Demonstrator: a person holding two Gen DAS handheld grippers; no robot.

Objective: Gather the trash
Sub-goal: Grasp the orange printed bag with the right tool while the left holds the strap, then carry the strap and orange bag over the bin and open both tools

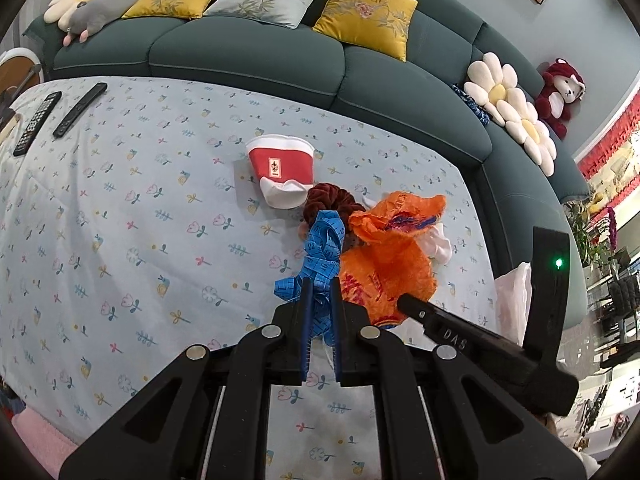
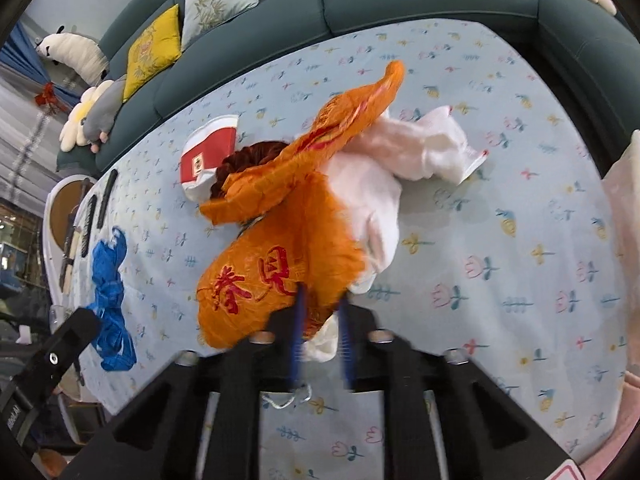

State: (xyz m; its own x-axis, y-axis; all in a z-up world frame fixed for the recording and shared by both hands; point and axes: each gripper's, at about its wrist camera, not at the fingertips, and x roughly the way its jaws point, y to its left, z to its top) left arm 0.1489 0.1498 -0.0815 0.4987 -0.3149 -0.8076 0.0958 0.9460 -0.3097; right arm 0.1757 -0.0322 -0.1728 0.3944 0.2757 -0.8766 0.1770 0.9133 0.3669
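My left gripper (image 1: 320,292) is shut on a blue measuring tape (image 1: 324,252), held bunched above the table; the tape also shows in the right wrist view (image 2: 110,292). My right gripper (image 2: 322,304) is shut on an orange bag (image 2: 288,240) with red characters, lifted over the table; the bag also shows in the left wrist view (image 1: 390,256). A crumpled white cloth (image 2: 404,160) lies under and behind the bag. A red-and-white paper cup (image 1: 282,168) lies on its side, with a dark red scrunchie (image 1: 330,200) beside it.
The table has a light blue flowered cloth (image 1: 140,208). Two black remotes (image 1: 60,114) lie at its far left. A teal sofa (image 1: 248,56) with cushions and plush toys curves behind. A pale plastic bag (image 1: 514,300) stands at the right edge.
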